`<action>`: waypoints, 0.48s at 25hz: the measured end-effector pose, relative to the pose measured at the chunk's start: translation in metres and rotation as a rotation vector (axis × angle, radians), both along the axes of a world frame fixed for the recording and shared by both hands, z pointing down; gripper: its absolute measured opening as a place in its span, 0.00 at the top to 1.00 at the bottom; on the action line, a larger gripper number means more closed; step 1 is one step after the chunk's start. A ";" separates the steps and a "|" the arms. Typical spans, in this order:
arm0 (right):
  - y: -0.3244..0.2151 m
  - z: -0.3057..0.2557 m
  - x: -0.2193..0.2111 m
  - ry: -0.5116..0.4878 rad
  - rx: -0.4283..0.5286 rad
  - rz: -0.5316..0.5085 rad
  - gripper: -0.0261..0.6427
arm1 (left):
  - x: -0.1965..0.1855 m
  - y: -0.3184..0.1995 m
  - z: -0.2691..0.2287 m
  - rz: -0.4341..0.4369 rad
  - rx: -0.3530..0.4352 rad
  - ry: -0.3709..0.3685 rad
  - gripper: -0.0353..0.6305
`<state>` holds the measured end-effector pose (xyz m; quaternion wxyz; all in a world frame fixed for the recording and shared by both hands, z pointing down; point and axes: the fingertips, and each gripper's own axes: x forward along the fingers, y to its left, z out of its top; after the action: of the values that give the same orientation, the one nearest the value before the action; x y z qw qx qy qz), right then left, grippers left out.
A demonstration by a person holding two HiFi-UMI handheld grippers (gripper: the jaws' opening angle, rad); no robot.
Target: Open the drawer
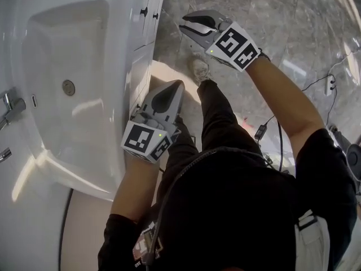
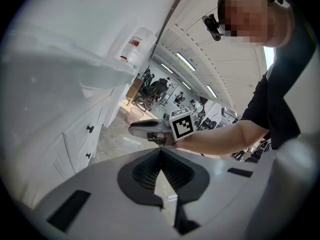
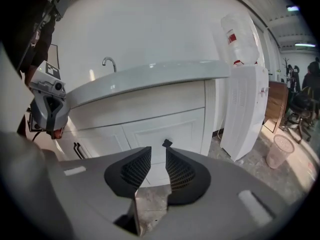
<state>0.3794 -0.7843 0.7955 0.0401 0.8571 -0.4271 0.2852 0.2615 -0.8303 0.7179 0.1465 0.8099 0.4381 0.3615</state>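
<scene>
Approach step: right gripper (image 3: 158,153), jaws apart and empty, faces the drawer (image 3: 185,129), its knob (image 3: 167,143) at 12 o'clock ahead of the tips. Left gripper (image 2: 161,153), jaws together, holds nothing. Next I'd advance, straddle the knob, clamp, then pull straight back

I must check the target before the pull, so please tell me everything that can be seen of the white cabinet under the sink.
The white cabinet sits under the pale countertop. It looks like painted wood, with framed panel fronts, and those in view look shut. One front carries a small dark knob; further left are two dark bar handles. Nothing touches it: the right hand-held gripper points at the knob, jaws apart and empty, short of it.
</scene>
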 end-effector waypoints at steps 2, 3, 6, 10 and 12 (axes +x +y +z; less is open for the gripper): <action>-0.001 0.026 0.001 -0.012 -0.007 0.002 0.86 | -0.002 0.000 0.025 -0.023 -0.001 -0.035 0.95; -0.001 0.039 0.002 -0.017 -0.012 0.002 0.86 | -0.003 0.000 0.037 -0.034 -0.001 -0.046 0.95; -0.002 0.077 0.008 -0.020 -0.031 -0.006 0.84 | 0.002 0.002 0.071 -0.055 0.016 -0.062 0.95; -0.002 0.126 0.012 -0.027 -0.062 -0.020 0.82 | 0.004 0.003 0.109 -0.075 0.028 -0.096 0.95; -0.004 0.150 0.014 -0.034 -0.074 -0.025 0.81 | 0.004 0.003 0.126 -0.076 0.033 -0.110 0.95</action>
<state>0.3936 -0.7879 0.9459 0.0682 0.8447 -0.4275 0.3147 0.2658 -0.8273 0.8438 0.1706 0.8070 0.3924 0.4070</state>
